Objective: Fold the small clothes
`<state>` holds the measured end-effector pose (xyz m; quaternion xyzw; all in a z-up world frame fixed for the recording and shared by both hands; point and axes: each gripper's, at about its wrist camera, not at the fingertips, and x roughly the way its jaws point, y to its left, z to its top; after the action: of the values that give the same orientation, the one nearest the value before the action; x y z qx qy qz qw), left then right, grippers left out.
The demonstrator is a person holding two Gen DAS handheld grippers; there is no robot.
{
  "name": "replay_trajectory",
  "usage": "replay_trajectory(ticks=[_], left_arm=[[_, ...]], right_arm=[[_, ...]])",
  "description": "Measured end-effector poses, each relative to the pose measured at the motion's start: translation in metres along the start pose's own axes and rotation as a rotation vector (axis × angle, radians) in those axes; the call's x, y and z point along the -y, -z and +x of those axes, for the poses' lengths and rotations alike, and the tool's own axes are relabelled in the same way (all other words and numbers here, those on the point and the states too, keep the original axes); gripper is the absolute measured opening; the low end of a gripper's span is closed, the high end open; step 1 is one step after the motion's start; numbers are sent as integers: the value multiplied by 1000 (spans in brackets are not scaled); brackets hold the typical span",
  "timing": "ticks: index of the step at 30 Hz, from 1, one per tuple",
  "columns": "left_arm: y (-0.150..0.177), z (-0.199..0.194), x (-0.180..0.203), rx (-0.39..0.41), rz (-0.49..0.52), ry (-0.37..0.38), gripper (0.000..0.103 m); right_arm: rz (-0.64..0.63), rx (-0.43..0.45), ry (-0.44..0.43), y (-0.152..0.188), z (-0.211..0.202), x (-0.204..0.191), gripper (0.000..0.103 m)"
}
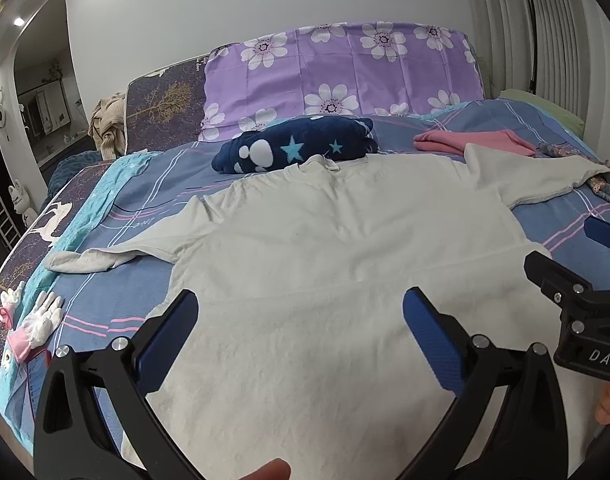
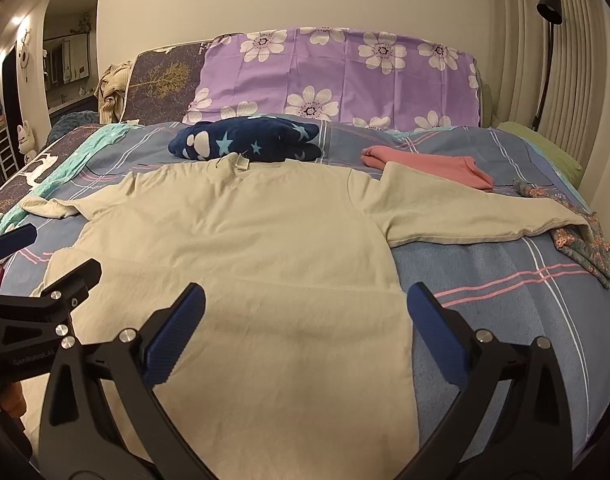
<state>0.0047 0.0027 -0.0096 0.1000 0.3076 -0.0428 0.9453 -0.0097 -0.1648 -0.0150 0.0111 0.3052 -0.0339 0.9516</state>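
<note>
long-sleeved top (image 1: pixel 325 240) spread flat on bed (image 1: pixel 553 220), collar far, hem near, sleeves out sideways | left gripper (image 1: pixel 301 328) spread, empty, above hem centre | right gripper (image 2: pixel 305 324) spread, empty, over the top's right edge | right sleeve (image 2: pixel 465 212) lies ahead, nearer right gripper

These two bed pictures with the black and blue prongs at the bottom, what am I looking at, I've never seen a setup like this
No robot here: a person holds a two-finger claw in each hand, each carrying a wide-angle camera looking along its fingers. One picture is from the left claw, the other from the right claw; each also glimpses the other at its edge. Both are open and hold nothing. They hover over the near end of a pale long-sleeved shirt spread flat on a blue plaid bed. Beyond it lie a navy star-print bundle, a pink garment and a purple flowered pillow. White gloves lie at the left.
</note>
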Motion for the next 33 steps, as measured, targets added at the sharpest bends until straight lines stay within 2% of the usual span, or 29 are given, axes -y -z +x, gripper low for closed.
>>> replay_trajectory(ticks=[15,33], left_arm=[[1,-1,3,1,5,-1,102],[4,-2,4,9,-17,31,102]], right_arm=[[3,-4,-4,4,1,-2,101],[-2,-19,-5,8,4,-3,101]])
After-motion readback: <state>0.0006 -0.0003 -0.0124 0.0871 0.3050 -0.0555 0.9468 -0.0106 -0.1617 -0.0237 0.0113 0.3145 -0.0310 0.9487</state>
